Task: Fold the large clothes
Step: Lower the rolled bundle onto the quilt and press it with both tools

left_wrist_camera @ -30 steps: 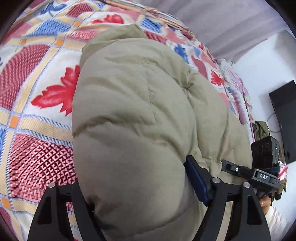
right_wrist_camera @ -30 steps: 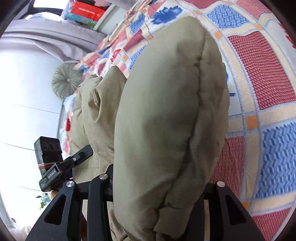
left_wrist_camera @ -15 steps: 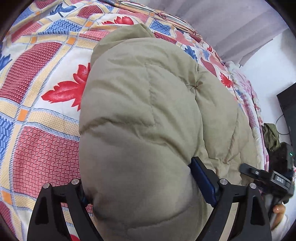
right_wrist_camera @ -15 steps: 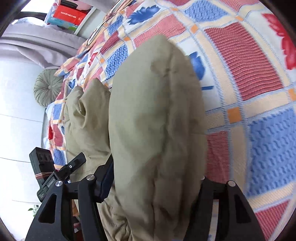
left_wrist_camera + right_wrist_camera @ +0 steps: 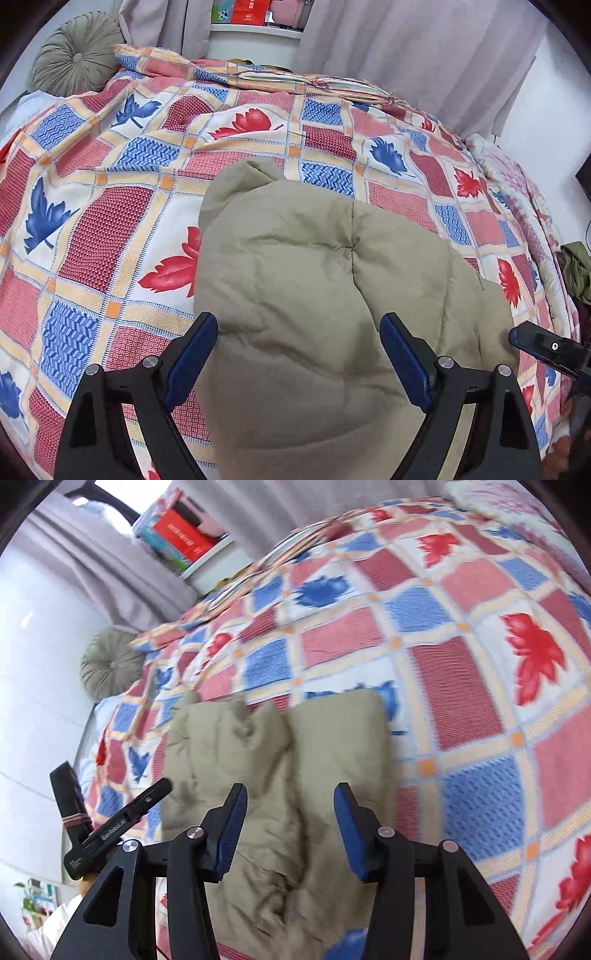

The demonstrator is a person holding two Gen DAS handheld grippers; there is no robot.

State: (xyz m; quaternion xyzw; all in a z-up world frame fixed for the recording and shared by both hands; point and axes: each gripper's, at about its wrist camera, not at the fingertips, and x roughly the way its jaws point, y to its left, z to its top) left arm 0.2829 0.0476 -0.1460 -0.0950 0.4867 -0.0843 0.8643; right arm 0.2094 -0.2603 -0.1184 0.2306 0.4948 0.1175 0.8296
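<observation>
Both grippers off the padded olive jacket, which lies folded on the patchwork bedspread

Left gripper (image 5: 297, 332) hovers over the near end of the olive jacket (image 5: 314, 295), its blue pads (image 5: 192, 354) set wide and not pressing the fabric, the puffy bulk showing between them. Right gripper (image 5: 290, 827) is spread about halfway, its jaws have just been narrowing, and its blue pads (image 5: 232, 827) stand clear of the cloth, with the jacket (image 5: 277, 760) seen between them, lying below on the bed. The jacket sits as a thick bundle in the near middle of the red, blue and cream bedspread (image 5: 110, 206), one folded edge pointing to the far side. A round green cushion (image 5: 75, 53) rests at the far left corner by the grey curtain (image 5: 406, 44). The right wrist view is blurred
</observation>
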